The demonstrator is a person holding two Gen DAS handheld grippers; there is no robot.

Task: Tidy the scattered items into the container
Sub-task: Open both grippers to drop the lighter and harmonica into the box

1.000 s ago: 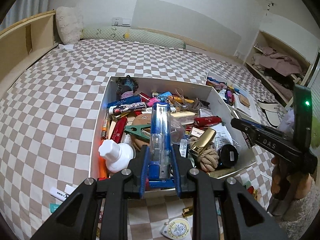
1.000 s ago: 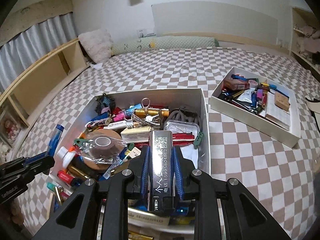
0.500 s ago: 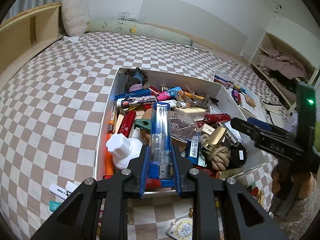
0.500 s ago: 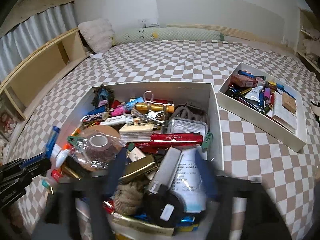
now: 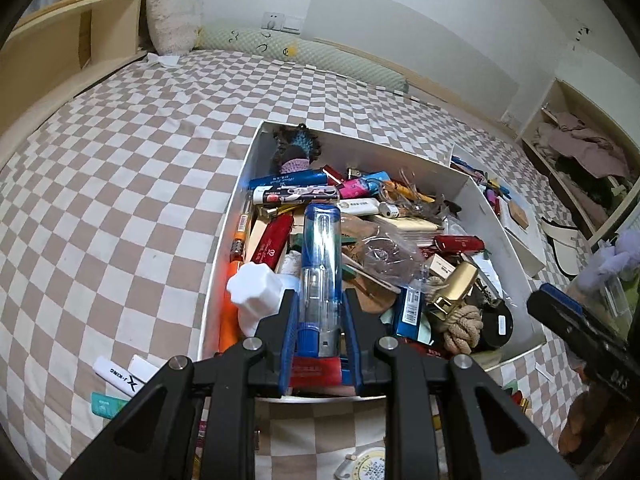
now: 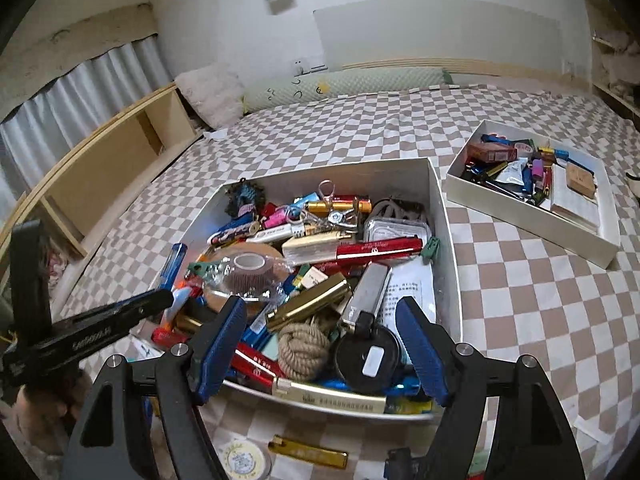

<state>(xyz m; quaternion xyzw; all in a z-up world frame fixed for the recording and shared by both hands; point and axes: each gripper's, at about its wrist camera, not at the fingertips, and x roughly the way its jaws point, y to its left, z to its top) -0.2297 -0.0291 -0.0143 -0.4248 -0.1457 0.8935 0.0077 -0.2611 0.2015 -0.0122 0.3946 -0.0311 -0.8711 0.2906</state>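
Observation:
A large white box (image 5: pixel 224 248) (image 6: pixel 446 216) full of small items sits on the checkered bed. My left gripper (image 5: pixel 320 320) is shut on a clear and blue tube (image 5: pixel 321 256), held over the box's near left part. My right gripper (image 6: pixel 320 344) is open and empty above the box's near edge. The silver lighter (image 6: pixel 370 284) lies in the box beside a gold lighter (image 6: pixel 310 306) and a rope knot (image 6: pixel 302 346). Loose items lie outside the box: a gold lighter (image 6: pixel 308 451), a round tin (image 6: pixel 239 460), white lighters (image 5: pixel 120 374).
A second, smaller white box (image 6: pixel 538 184) with items sits to the right. A wooden shelf unit (image 6: pixel 100 176) runs along the bed's left side, pillows (image 5: pixel 172 20) at the head. An open shelf with clothes (image 5: pixel 580 148) stands at the right.
My right gripper opened and let the silver lighter drop into the box. My left gripper moved forward over the box with the blue tube still held.

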